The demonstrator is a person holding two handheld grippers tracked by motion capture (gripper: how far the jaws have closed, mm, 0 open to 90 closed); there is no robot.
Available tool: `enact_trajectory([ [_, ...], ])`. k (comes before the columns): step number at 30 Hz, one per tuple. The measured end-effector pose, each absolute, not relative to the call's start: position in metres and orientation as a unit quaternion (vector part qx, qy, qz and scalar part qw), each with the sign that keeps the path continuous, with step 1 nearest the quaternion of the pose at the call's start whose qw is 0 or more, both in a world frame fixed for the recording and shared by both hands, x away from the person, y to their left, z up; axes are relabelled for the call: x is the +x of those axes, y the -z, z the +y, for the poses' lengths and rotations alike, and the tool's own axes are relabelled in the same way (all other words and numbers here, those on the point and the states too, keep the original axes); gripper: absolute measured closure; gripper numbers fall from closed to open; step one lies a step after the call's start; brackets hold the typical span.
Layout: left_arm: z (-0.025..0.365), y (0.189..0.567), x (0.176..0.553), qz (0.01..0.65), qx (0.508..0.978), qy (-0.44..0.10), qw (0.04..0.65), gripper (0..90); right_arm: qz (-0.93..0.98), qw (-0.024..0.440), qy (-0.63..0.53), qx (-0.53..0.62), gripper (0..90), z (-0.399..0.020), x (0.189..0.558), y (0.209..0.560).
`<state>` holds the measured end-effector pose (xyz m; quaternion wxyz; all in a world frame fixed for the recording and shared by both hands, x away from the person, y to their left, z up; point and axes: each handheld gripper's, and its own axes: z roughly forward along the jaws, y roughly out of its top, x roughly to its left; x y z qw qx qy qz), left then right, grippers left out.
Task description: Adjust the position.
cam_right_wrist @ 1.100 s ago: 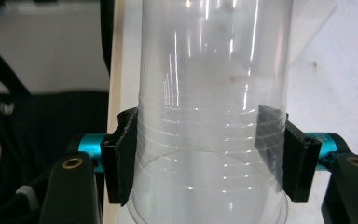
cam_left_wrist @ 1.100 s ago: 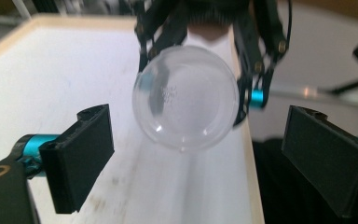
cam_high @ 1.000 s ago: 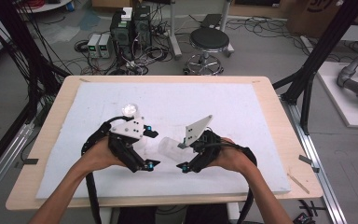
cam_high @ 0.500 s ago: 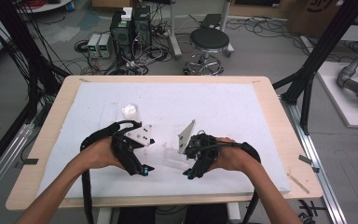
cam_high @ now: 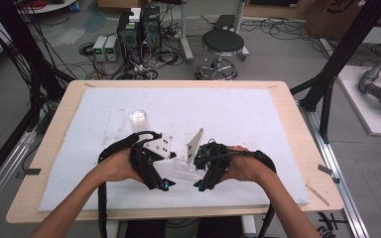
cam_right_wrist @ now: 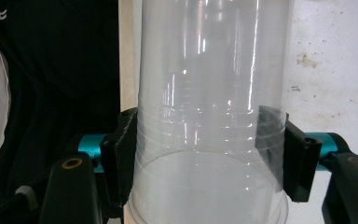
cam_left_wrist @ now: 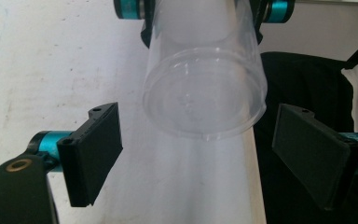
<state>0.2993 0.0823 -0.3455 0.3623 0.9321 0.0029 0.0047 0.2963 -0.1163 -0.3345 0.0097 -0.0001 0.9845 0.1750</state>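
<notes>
A clear plastic cup (cam_high: 184, 169) lies level between my two grippers above the white mat (cam_high: 258, 114). My right gripper (cam_right_wrist: 205, 154) is shut on it near its rim, both pads pressing the wall of the cup (cam_right_wrist: 209, 79). My left gripper (cam_left_wrist: 203, 149) faces the round base of the cup (cam_left_wrist: 204, 95). Its jaws have just been closing and stand apart on either side of the base without touching it. In the high view the left gripper (cam_high: 171, 172) and right gripper (cam_high: 201, 172) point at each other near the front of the mat.
A second clear cup (cam_high: 139, 120) stands upright on the mat behind the left hand. The mat covers a wooden table (cam_high: 297, 124). A dark sleeve (cam_left_wrist: 307, 79) shows behind the held cup. A stool (cam_high: 222, 43), cables and boxes sit on the floor beyond.
Both hands have drawn back toward the table's front edge. The left gripper has moved away from the upright cup and toward the held cup's base. The held cup has tipped to lie level.
</notes>
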Motion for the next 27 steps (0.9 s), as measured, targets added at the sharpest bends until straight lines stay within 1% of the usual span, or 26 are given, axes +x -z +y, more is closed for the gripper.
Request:
enact_trajectory([
  [9, 0.0751, 0.3465, 0.3002, 0.004, 0.931, 0.0, 0.365, 21.1, 0.985, 0.008, -0.171, -0.008, 33.3, -0.115, 0.2956, 0.336],
  [11, 0.0744, 0.3469, 0.2998, 0.007, 0.931, 0.006, 0.366, 23.4, 0.985, 0.007, -0.17, -0.007, 33.3, -0.1145, 0.2956, 0.3364],
  [12, 0.074, 0.3469, 0.2997, 0.006, 0.931, 0.007, 0.364, 26.0, 0.986, 0.008, -0.169, -0.008, 33.3, -0.114, 0.2957, 0.3368],
  [14, 0.073, 0.3471, 0.2996, 0.003, 0.931, 0.008, 0.364, 27.2, 0.985, 0.006, -0.17, -0.006, 33.3, -0.1135, 0.2953, 0.3372],
  [16, 0.0721, 0.3472, 0.2993, 0.008, 0.931, 0.011, 0.364, 31.7, 0.986, 0.008, -0.168, -0.008, 33.3, -0.113, 0.2953, 0.3371],
  [17, 0.0718, 0.3472, 0.2992, 0.009, 0.932, 0.012, 0.363, 38.3, 0.986, 0.008, -0.169, -0.007, 33.3, -0.1125, 0.2949, 0.3372],
  [18, 0.0717, 0.347, 0.2991, 0.008, 0.932, 0.017, 0.362, 38.3, 0.986, 0.008, -0.169, -0.007, 33.3, -0.1125, 0.2949, 0.3372],
  [19, 0.0717, 0.347, 0.299, 0.008, 0.932, 0.018, 0.363, 40.9, 0.986, 0.005, -0.168, -0.012, 33.3, -0.1122, 0.2949, 0.3373],
  [27, 0.0728, 0.3471, 0.2987, 0.011, 0.929, 0.013, 0.369, 41.8, 0.985, 0.009, -0.173, -0.011, 33.1, -0.1124, 0.2954, 0.3378],
])
